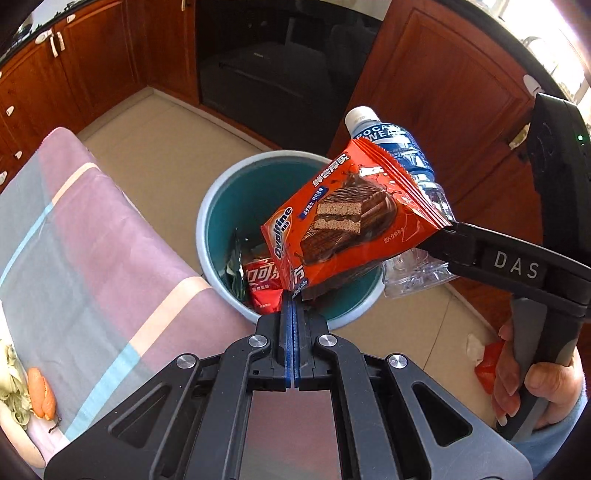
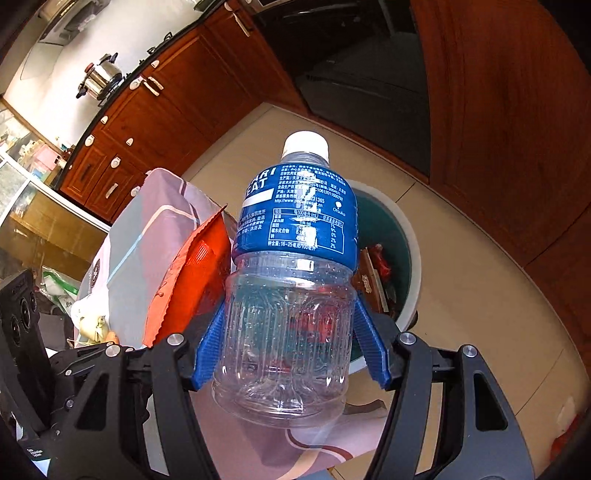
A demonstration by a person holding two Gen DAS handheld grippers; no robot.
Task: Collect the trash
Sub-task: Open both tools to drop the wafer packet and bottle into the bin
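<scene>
Left gripper (image 1: 292,302) — jaws pinched flat on Ovaltine wafer wrapper (image 1: 343,218), dangled over teal trash bin (image 1: 207,236) for dropping. Right gripper (image 2: 291,332) — jaws spread, clamping empty Pocari Sweat bottle (image 2: 291,266), beside bin.

Reddish wood cabinets (image 1: 92,55), beige tiled floor (image 1: 166,147), sunlit window (image 1: 546,33)

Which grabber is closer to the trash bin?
Left. The left gripper, pinching the orange snack wrapper, sits right at the bin rim. The right gripper, holding the empty bottle, is off to the bin's side.
</scene>
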